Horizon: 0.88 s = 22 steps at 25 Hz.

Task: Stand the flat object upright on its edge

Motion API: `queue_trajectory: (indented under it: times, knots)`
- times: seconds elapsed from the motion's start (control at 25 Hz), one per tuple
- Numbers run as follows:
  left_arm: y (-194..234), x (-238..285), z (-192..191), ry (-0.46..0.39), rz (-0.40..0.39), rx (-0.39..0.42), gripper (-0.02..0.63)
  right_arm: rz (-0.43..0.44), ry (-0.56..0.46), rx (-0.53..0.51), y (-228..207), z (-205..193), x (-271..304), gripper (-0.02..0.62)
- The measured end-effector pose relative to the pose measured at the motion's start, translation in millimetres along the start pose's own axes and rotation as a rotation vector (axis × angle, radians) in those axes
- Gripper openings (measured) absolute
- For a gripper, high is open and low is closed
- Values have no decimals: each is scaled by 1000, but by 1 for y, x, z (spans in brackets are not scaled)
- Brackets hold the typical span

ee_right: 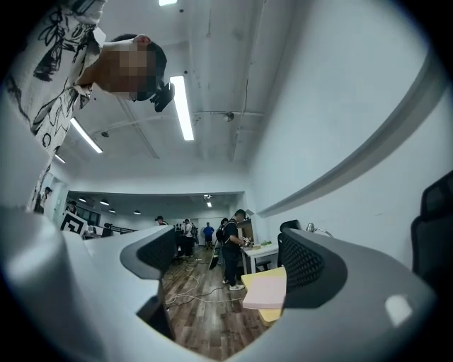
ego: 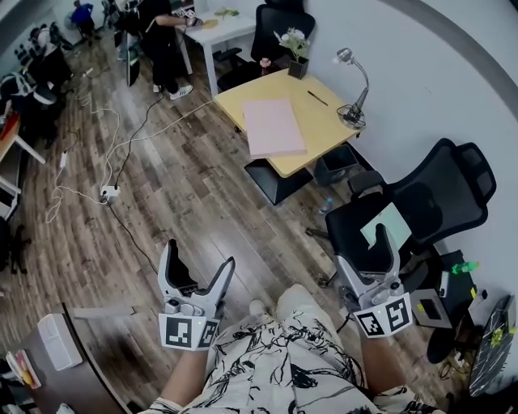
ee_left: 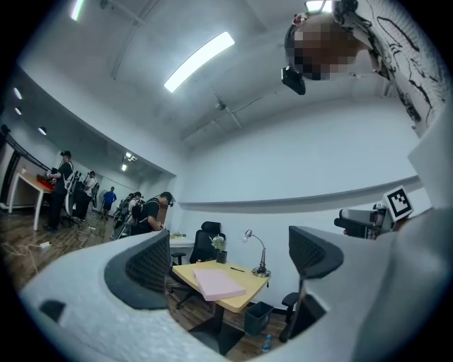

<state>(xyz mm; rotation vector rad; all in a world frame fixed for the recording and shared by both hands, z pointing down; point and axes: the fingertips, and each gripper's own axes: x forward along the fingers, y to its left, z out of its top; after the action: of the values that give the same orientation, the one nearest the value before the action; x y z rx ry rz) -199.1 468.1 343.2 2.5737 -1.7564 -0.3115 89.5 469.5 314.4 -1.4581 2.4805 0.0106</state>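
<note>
I am holding two tools low in the head view, the left tool (ego: 198, 259) at lower left and the right tool (ego: 366, 257) at lower right. The jaws of each are standing wide apart, with nothing between them. Both are hanging over the wood floor (ego: 186, 194).

One pink pad (ego: 273, 127) is lying flat on the one yellow counter (ego: 324, 129) in the upper middle of the frame, well apart from both tools. Three other things are sharing the counter: one lamp (ego: 354, 89) at its right edge, one plant (ego: 295, 48) at its far corner and one pen (ego: 317, 99) between them. None of them is touching the pad.

Two black chairs are standing near the counter, one (ego: 279, 24) at the top of the frame and one (ego: 437, 194) at the right, just above my right tool.

In the left gripper view the pad is showing between the open jaws, low in the middle. In the right gripper view it is sitting beside the right-hand jaw.
</note>
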Motion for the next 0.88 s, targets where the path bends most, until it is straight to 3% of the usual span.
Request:
queue_trajectory:
  times: [0.16, 0.44, 0.88]
  knots:
    - [-1, 12, -5, 12, -14, 8, 514, -24, 6, -1, -10, -3, 5, 471]
    - [15, 28, -13, 34, 35, -7, 514, -7, 6, 23, -21, -10, 18, 469]
    - [18, 96, -28, 50, 43, 10, 514, 0, 25, 45, -79, -22, 69, 469]
